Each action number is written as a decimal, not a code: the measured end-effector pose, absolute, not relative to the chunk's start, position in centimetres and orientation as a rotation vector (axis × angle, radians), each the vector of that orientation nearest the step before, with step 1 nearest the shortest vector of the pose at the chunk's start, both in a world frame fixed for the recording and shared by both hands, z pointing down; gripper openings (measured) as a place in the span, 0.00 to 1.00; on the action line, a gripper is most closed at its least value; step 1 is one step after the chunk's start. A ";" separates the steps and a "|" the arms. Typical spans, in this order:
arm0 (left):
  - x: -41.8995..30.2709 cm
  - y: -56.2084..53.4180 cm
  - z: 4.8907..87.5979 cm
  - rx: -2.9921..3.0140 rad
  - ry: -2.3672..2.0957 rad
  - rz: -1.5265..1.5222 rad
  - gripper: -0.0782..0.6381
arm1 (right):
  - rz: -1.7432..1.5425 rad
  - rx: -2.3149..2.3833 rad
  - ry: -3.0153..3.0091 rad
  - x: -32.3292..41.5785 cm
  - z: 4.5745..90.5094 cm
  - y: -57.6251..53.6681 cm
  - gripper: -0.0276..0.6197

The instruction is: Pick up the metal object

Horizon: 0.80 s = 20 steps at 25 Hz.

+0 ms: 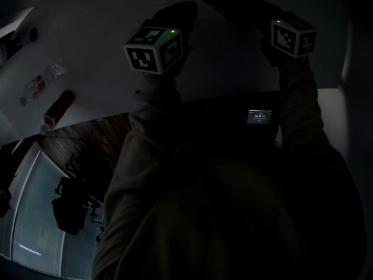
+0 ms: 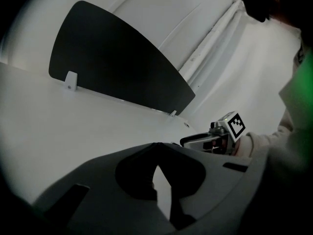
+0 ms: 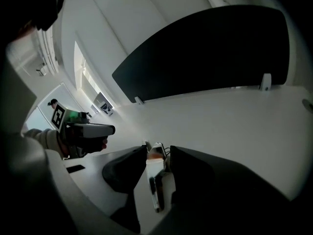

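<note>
Head view very dark. Far left: clear bottle [image 1: 36, 85] and red can [image 1: 58, 108] lying on the pale surface, well apart from both claws, no bearing on the task.

Left claw [image 2: 156, 166]: clenched, tips together, nothing between them. Hangs over bare white counter [image 2: 73, 126], dark divider panel [image 2: 117, 62] standing along the far edge. Looks idle, no part in the pickup.

Middle of head view: small lit screen [image 1: 259, 116], text too small to read.

Right claw [image 3: 157, 151]: released, jaws standing wide, angled down at the counter. Metal object [image 3: 157, 190] lying flat on the counter right between those jaws. Long and thin, running along the jaw line, orange bit at the far end. Sits close to the right-hand jaw, touching or not cannot tell. Clear gap on the left-hand side, so not pinched.

Step in hand, as judged: claw placed around the object, grasp not yet made.

Next move calls for: centring the claw on the object, settling the tips down to the counter, closing slowly, then lifting straight up.

Risk: thin flat piece on a hard surface, likely to skate out sideways if closed off-centre or too high.
</note>
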<state>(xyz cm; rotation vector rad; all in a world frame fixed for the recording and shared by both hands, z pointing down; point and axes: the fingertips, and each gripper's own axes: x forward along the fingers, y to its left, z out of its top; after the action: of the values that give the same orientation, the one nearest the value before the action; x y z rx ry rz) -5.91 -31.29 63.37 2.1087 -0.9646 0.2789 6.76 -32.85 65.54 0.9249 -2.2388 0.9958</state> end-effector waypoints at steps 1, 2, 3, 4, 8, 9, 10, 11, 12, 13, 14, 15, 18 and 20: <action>-6.0 -31.2 63.5 2.107 -0.964 0.282 0.12 | 0.987 0.930 -2.236 7.1 65.6 -33.0 0.27; -6.0 -31.2 63.6 2.106 -0.963 0.284 0.12 | 1.001 0.928 -2.239 7.3 65.7 -33.1 0.27; -6.1 -31.2 63.6 2.104 -0.964 0.283 0.12 | 1.026 0.920 -2.244 7.3 65.8 -33.2 0.27; -6.1 -31.2 63.6 2.101 -0.966 0.282 0.12 | 1.049 0.910 -2.248 7.2 65.9 -33.2 0.27; -5.9 -31.1 63.6 2.089 -0.963 0.267 0.12 | 1.120 0.863 -2.277 6.5 66.9 -32.7 0.27; -5.9 -31.0 63.7 2.082 -0.960 0.259 0.12 | 1.140 0.855 -2.288 6.2 67.0 -32.6 0.27; -5.9 -31.1 63.6 2.076 -0.958 0.250 0.12 | 1.155 0.851 -2.294 6.0 67.1 -32.6 0.27; -5.9 -31.1 63.4 2.074 -0.958 0.245 0.12 | 1.160 0.849 -2.299 5.8 67.2 -32.5 0.27; -5.9 -31.2 63.3 2.075 -0.959 0.244 0.12 | 1.156 0.847 -2.301 5.8 67.3 -32.4 0.26; -5.9 -31.2 63.2 2.075 -0.960 0.246 0.12 | 1.146 0.849 -2.296 5.8 67.4 -32.4 0.26; -6.0 -31.2 63.2 2.072 -0.962 0.248 0.12 | 1.140 0.855 -2.286 5.9 67.5 -32.2 0.22; -6.1 -31.1 63.3 2.065 -0.963 0.246 0.12 | 1.142 0.864 -2.278 6.0 67.7 -32.1 0.14; -6.0 -31.0 63.5 2.059 -0.963 0.245 0.12 | 1.194 0.880 -2.293 6.1 67.7 -31.7 0.11; -5.8 -30.8 63.6 2.062 -0.967 0.255 0.12 | 1.232 0.878 -2.303 6.0 67.6 -31.4 0.11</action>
<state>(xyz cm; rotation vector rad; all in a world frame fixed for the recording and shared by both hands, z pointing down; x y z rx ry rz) -5.85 -30.75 63.56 2.0617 -0.9671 0.2545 6.02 -31.38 67.56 0.8785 -2.3026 1.2322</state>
